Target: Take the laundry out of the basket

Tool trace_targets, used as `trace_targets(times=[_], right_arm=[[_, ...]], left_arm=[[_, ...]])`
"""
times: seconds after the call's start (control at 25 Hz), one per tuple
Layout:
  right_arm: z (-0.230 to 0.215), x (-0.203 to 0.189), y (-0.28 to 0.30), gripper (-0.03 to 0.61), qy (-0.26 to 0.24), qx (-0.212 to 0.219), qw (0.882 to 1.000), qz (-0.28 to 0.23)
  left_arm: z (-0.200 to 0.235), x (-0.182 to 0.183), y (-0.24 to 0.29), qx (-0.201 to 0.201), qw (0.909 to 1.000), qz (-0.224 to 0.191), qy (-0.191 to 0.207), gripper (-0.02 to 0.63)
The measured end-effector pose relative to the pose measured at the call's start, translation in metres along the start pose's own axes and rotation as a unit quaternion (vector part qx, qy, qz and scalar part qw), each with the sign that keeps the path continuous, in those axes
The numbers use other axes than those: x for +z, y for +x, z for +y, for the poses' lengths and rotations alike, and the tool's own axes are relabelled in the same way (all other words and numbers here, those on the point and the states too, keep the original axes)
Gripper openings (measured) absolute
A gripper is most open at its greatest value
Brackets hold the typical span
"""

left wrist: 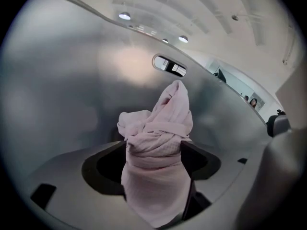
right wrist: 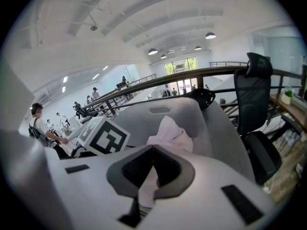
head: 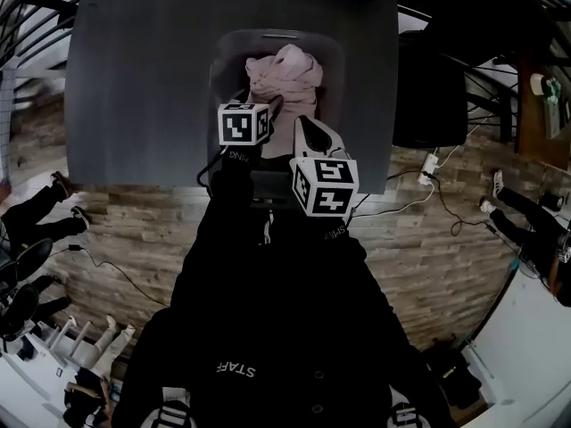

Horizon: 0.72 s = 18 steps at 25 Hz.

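Laundry (head: 285,74) lies bunched in the basket (head: 223,69) on the desk (head: 134,78), left gripper (left wrist: 153,162) spread around its twisted top (poised to grab, we judge), right gripper (right wrist: 153,150) pinched on a fold.

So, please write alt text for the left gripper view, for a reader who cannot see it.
A twisted bundle of pink cloth stands between the open jaws of the left gripper, inside a grey basket. An oval handle hole shows in the basket's far wall.

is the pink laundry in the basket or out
In: the pink laundry sits bunched between the grey basket walls in the head view.
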State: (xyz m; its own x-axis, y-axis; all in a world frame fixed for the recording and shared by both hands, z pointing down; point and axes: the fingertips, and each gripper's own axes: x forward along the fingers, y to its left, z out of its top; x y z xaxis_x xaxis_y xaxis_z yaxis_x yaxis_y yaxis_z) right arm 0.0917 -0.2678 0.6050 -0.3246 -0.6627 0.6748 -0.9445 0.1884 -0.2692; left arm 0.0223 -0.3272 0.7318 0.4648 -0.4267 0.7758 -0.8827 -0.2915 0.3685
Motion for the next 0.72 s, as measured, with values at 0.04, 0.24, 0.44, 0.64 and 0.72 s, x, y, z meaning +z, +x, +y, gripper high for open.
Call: trace_targets(times=[0.04,0.24,0.44,0.64,0.72], right_arm=[[0.0,0.0,0.0,0.014,0.0,0.002,1.0,0.0],[0.001,0.002,0.002,0.014,-0.001,0.009,1.0,0.0],[0.003,-0.001,0.002,0.014,-0.008,0.013,1.0,0.0],[0.003,-0.001,0.004,0.014,-0.008,0.018,1.0,-0.003],[0.004,-0.001,0.002,0.014,-0.009,0.02,1.0,-0.006]], left_arm=[[0.0,-0.001,0.004,-0.005,1.0,0.005,0.001,0.343],[0.002,-0.002,0.025,-0.03,0.9992,0.027,0.007,0.399],[0.0,-0.013,0.046,-0.055,0.9976,0.043,-0.001,0.414],[0.0,-0.014,0.045,-0.041,0.9982,0.043,0.009,0.292],[-0.004,-0.013,0.04,-0.031,0.9986,0.04,0.014,0.25]])
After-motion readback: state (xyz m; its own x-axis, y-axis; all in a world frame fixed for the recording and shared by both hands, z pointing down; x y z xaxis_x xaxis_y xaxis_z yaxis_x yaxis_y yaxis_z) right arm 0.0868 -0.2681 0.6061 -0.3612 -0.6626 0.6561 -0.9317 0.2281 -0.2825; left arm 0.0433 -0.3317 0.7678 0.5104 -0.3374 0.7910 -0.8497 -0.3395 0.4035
